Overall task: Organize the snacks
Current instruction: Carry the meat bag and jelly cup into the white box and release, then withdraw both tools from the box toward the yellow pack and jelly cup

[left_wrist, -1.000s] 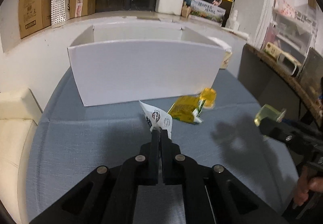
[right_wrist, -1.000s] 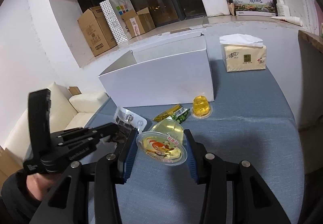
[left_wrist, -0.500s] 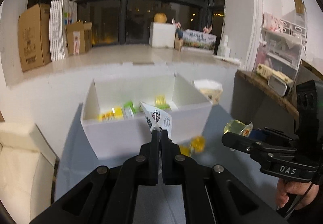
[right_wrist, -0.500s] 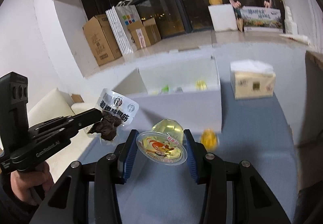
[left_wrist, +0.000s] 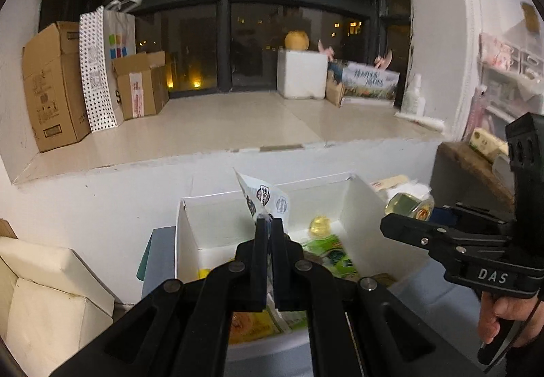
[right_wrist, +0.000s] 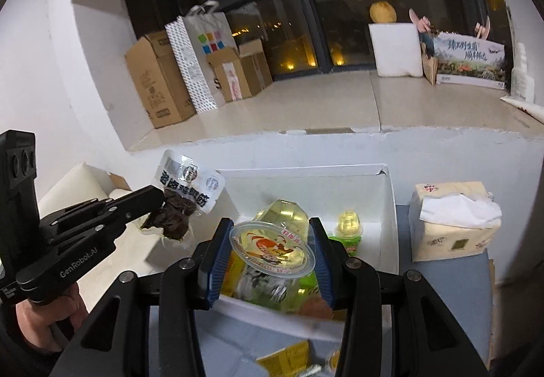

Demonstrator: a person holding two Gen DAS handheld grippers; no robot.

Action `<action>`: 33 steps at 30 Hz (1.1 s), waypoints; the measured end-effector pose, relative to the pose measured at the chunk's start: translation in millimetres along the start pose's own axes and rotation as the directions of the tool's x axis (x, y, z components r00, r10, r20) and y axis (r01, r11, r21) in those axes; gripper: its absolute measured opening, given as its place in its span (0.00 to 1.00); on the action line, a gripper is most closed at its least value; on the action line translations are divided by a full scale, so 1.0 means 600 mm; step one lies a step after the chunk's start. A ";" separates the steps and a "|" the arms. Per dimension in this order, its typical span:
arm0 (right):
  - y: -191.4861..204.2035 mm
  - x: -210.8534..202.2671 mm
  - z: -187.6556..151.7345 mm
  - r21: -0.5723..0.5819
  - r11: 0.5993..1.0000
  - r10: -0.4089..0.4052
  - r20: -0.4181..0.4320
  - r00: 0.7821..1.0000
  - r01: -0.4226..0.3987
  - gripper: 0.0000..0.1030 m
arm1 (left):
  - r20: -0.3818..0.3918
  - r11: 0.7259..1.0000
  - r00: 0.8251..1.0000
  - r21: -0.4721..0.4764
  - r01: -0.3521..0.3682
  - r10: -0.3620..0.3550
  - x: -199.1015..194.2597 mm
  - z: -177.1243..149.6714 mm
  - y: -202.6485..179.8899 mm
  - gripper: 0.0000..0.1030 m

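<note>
Left hand-held gripper (left_wrist: 268,224), fingers pressed together on a clear-and-white plastic snack packet with dark contents (right_wrist: 186,195), held in the air above the open white cardboard box (left_wrist: 190,230). Right hand-held gripper (right_wrist: 270,254), blue-padded fingers clamped on a clear yellow jelly cup with a printed foil lid (right_wrist: 272,247), held over the same box. Inside the box lie a small yellow jelly cup (right_wrist: 349,224) and green wrappers (left_wrist: 328,252). A beige tissue pack (right_wrist: 454,220) stands beside the box on the grey counter (right_wrist: 452,302).

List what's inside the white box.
In the white box: a small yellow jelly cup, green packets and yellow packets. The grippers and their held snacks cover the rest of the floor.
</note>
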State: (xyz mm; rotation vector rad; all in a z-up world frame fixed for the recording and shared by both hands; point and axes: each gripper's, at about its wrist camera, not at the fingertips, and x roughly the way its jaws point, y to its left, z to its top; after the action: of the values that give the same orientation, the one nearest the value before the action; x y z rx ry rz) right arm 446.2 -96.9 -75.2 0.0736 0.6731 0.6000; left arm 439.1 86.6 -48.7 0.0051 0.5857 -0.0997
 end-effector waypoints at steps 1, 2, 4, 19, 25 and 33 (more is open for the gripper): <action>-0.001 0.011 0.000 -0.008 1.000 -0.001 -0.015 1.000 0.001 0.47 | -0.013 1.000 1.000 0.013 -0.007 0.007 0.014 -0.002 0.000 0.02; -0.002 0.025 -0.002 -0.014 1.000 -0.017 -0.038 0.999 0.017 0.49 | -0.028 0.999 0.999 0.028 -0.016 0.017 0.027 -0.005 0.000 0.05; -0.007 0.033 -0.008 -0.020 0.999 -0.039 -0.047 0.998 0.038 0.71 | -0.067 0.999 0.997 0.033 -0.035 0.038 0.049 -0.014 0.003 0.10; -0.027 -0.026 -0.056 0.022 0.999 -0.030 -0.005 1.000 0.031 1.00 | -0.073 0.999 0.996 -0.011 -0.051 0.050 0.031 -0.056 0.002 1.00; -0.022 -0.088 -0.089 0.013 1.000 -0.025 0.020 1.000 0.024 1.00 | -0.054 1.000 0.998 -0.006 -0.024 0.023 -0.024 -0.075 -0.022 1.00; -0.053 -0.151 -0.216 0.063 0.996 -0.066 -0.029 0.997 0.067 1.00 | -0.027 0.996 0.997 -0.061 0.065 -0.067 -0.125 -0.179 -0.069 1.00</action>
State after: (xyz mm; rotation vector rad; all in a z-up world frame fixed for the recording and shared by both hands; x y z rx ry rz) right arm 327.1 -188.8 -133.8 0.1024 0.7182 0.5162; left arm 313.8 56.2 -95.9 -0.0711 0.6180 -0.1464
